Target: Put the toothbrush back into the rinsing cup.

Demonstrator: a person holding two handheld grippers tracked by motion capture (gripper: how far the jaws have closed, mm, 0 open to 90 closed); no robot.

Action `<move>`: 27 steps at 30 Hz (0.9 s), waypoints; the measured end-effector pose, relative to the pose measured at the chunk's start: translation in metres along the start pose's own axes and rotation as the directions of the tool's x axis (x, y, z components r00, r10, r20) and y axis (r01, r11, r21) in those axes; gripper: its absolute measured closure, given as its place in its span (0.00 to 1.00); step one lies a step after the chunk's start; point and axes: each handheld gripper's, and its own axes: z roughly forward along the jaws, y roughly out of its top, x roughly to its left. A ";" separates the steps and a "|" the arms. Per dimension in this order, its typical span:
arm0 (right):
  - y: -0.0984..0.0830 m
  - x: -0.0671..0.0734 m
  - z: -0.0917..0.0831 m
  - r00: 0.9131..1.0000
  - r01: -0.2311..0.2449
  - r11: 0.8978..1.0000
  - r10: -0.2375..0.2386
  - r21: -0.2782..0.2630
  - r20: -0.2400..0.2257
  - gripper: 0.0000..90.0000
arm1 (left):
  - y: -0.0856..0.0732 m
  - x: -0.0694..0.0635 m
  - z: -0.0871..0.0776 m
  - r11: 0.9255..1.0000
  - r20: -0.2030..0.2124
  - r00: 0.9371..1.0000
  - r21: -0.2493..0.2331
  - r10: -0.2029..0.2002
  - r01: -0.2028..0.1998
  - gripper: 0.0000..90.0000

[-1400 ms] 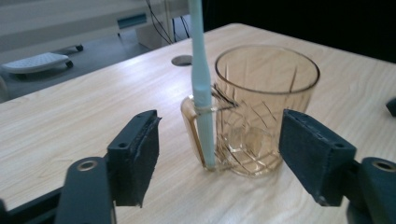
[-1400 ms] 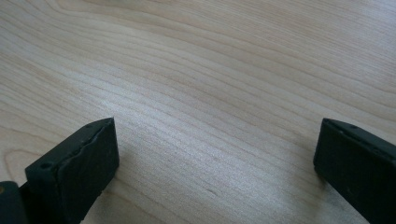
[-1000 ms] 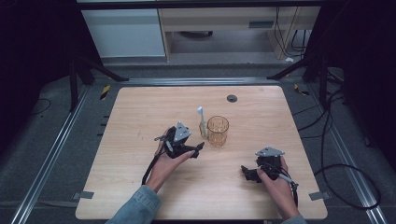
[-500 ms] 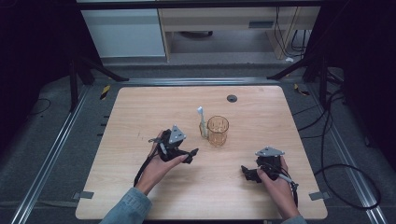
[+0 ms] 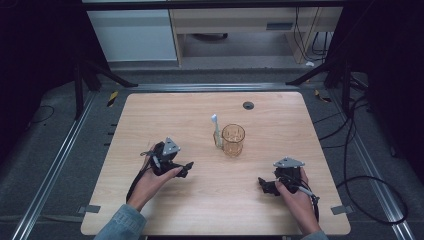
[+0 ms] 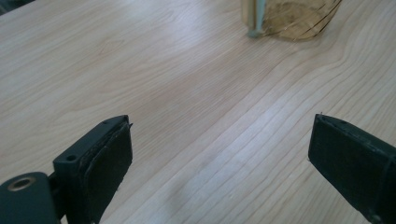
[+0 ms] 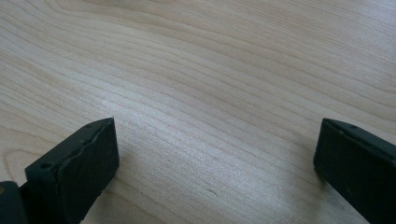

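Amber cup (image 5: 233, 139) and toothbrush (image 5: 215, 131) untouched; my left claw (image 5: 186, 168) has backed away from them, jaws wide, empty. Right claw (image 5: 264, 185) unmoved on the surface (image 5: 150, 110), also wide open. Looks like a release or reset, I'd guess.

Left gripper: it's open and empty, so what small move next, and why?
Probably ease the left gripper forward toward the toothbrush standing against the amber cup. Its jaws stand wide apart over bare table, and the brush's base sits ahead of them.
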 end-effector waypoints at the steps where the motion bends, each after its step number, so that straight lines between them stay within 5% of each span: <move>1: 0.000 0.000 0.000 1.000 0.000 1.000 0.000 0.000 0.000 0.00 | -0.002 0.002 -0.001 1.000 -0.004 1.000 -0.002 -0.005 0.005 0.06; 11: 0.000 0.000 0.000 1.000 0.001 1.000 -0.001 0.000 0.000 0.00 | -0.039 0.032 -0.007 0.995 -0.068 0.994 0.036 -0.086 0.089 0.06; 16: 0.000 0.000 0.000 1.000 0.000 1.000 0.000 0.000 0.000 0.01 | -0.053 0.051 -0.009 0.985 -0.102 0.981 0.021 -0.167 0.170 0.06; 24: 0.000 0.000 0.000 1.000 0.000 1.000 0.000 0.000 0.000 0.01 | -0.068 0.067 -0.004 0.972 -0.134 0.966 0.046 -0.222 0.230 0.06; 27: 0.000 0.000 0.000 1.000 0.001 1.000 -0.001 0.001 -0.001 0.00 | -0.070 0.068 -0.002 0.971 -0.136 0.965 0.058 -0.224 0.233 0.06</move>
